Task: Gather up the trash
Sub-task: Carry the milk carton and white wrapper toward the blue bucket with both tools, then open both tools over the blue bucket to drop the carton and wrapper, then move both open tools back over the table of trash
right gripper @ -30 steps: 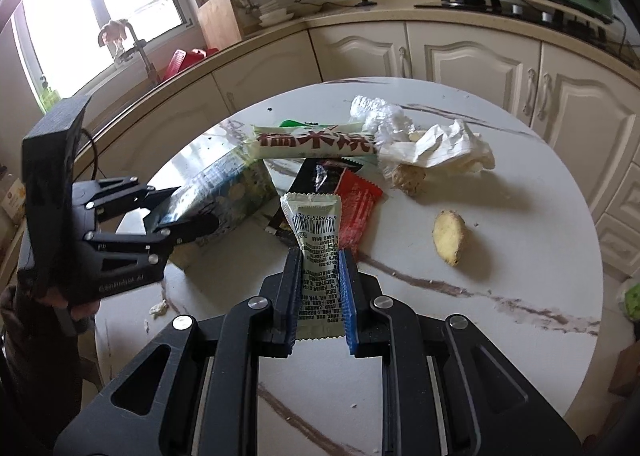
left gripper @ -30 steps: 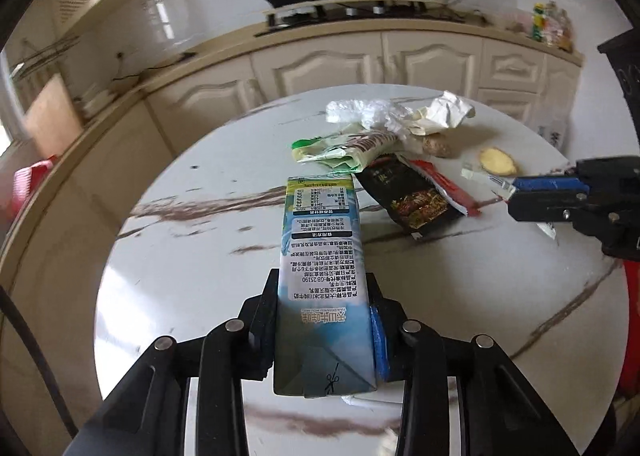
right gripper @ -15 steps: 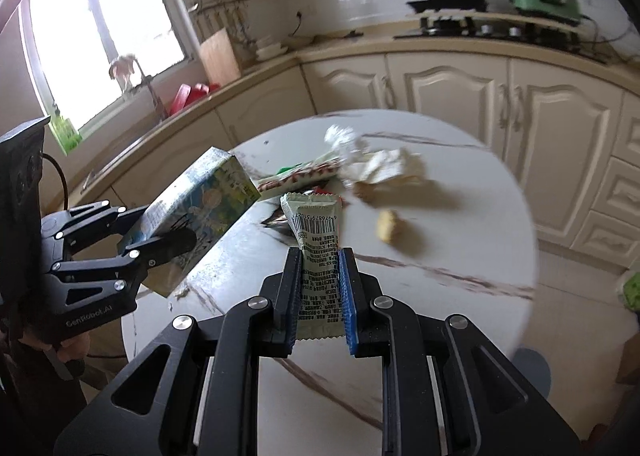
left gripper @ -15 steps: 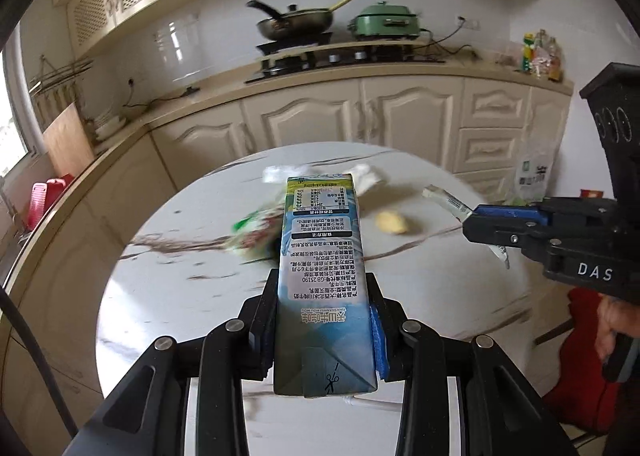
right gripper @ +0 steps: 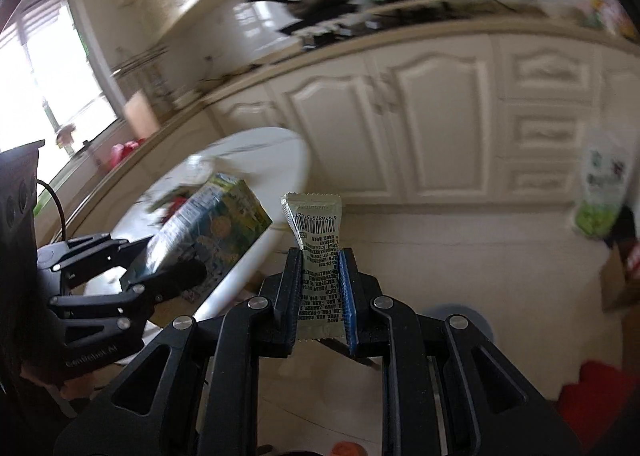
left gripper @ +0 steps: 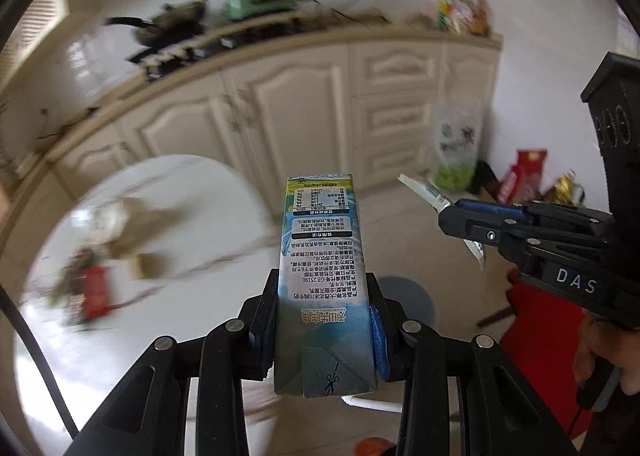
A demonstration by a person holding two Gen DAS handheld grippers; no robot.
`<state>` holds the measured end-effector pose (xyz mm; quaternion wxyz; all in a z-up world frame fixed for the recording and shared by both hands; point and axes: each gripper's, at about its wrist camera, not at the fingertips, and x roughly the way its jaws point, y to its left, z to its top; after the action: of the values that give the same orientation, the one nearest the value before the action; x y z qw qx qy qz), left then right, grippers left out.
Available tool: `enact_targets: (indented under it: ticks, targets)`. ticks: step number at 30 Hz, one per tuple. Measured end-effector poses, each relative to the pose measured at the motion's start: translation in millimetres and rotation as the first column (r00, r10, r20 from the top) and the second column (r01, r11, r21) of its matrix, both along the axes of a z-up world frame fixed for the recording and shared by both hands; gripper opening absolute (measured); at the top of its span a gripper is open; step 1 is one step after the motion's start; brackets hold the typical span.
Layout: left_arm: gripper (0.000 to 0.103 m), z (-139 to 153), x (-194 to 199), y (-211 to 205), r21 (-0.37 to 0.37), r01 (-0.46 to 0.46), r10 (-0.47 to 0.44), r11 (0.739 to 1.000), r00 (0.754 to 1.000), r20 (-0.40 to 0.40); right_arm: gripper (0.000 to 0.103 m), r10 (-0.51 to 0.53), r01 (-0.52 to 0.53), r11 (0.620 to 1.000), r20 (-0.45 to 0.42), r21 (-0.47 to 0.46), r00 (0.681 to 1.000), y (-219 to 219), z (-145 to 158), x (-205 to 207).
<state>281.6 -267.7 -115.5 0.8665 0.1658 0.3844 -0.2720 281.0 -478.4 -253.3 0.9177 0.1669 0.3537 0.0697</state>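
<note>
Gripping the milk carton (left gripper: 323, 280) in my left gripper (left gripper: 324, 320), I have both jaws pressed against its long sides, so the tongs stand only as wide as the carton itself. It points forward along the fingers, its printed label facing up and its far end out over the tiled floor (left gripper: 404, 224), past the edge of the round marble table (left gripper: 168, 192). That table sits off to my left in this view, with a blurred heap of wrappers (left gripper: 92, 288) on its top.

My right gripper (right gripper: 322, 296) is closed nearly all the way on a pale green snack wrapper (right gripper: 316, 240), pinching it flat between the black pad and the blue pad; the barcode end sticks out beyond the fingertips. In the left wrist view the same wrapper (left gripper: 426, 190) pokes out of the right gripper (left gripper: 460, 216), which is just to the right of the carton and apart from it.

From the right wrist view the carton (right gripper: 212, 232) hangs tilted in the left gripper (right gripper: 160, 264), near the table's rim (right gripper: 276, 232). Cream cabinets (right gripper: 420, 112) run behind, and a green and white bag (right gripper: 600, 192) stands against them on the floor
</note>
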Motion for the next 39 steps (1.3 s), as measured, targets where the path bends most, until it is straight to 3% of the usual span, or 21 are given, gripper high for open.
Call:
enact_targets:
  ticks: [6, 12, 15, 17, 19, 24, 27, 29, 30, 35, 37, 39]
  targets:
    - [0.034, -68, 45, -78, 0.035, 0.059, -0.054, 0.998, 0.989, -0.140, 0.018, -0.112, 0.115, 0.993, -0.104, 0.023, 0.988, -67, -57, -8]
    - [0.036, -133, 84, -137, 0.048, 0.117, -0.100, 0.992, 0.956, -0.277, 0.018, -0.161, 0.174, 0.984, -0.198, 0.049, 0.967, -106, -113, 0]
    - [0.049, -157, 107, -155, 0.053, 0.100, -0.078, 0.994, 0.943, -0.323, 0.018, -0.178, 0.199, 0.978, -0.239, 0.066, 0.955, -122, -140, 3]
    - [0.069, -167, 125, -161, 0.067, 0.073, -0.047, 0.995, 0.946, -0.321, 0.018, -0.184, 0.209, 0.975, -0.260, 0.072, 0.948, -129, -154, 1]
    - [0.079, -172, 134, -165, 0.076, 0.048, -0.022, 0.996, 0.950, -0.312, 0.018, -0.186, 0.214, 0.974, -0.276, 0.076, 0.943, -132, -166, 5]
    - [0.079, -163, 135, -164, 0.089, -0.008, 0.033, 0.996, 0.958, -0.284, 0.018, -0.182, 0.215, 0.972, -0.278, 0.092, 0.943, -130, -179, 16]
    - [0.079, -144, 106, -155, 0.107, -0.036, 0.059, 0.994, 0.973, -0.221, 0.026, -0.189, 0.222, 0.969, -0.254, 0.107, 0.948, -127, -180, 22]
    - [0.079, -129, 79, -149, 0.109, -0.050, 0.069, 0.993, 0.981, -0.179, 0.059, -0.192, 0.225, 0.968, -0.244, 0.114, 0.951, -123, -178, 23]
    - [0.080, -122, 69, -145, 0.103, -0.052, 0.069, 0.993, 0.984, -0.166, 0.063, -0.196, 0.225, 0.969, -0.233, 0.104, 0.952, -121, -174, 21]
    - [0.081, -80, 23, -119, 0.061, -0.082, 0.087, 0.995, 0.993, -0.078, 0.065, -0.227, 0.246, 0.966, -0.194, 0.078, 0.954, -111, -138, 4]
    - [0.086, -64, -1, -104, 0.043, -0.085, 0.086, 0.995, 0.996, -0.037, 0.067, -0.240, 0.253, 0.965, -0.164, 0.064, 0.957, -107, -118, -5]
    - [0.089, -46, -26, -85, 0.013, -0.070, 0.070, 0.997, 0.998, -0.009, 0.079, -0.249, 0.255, 0.966, -0.121, 0.038, 0.961, -98, -90, -17]
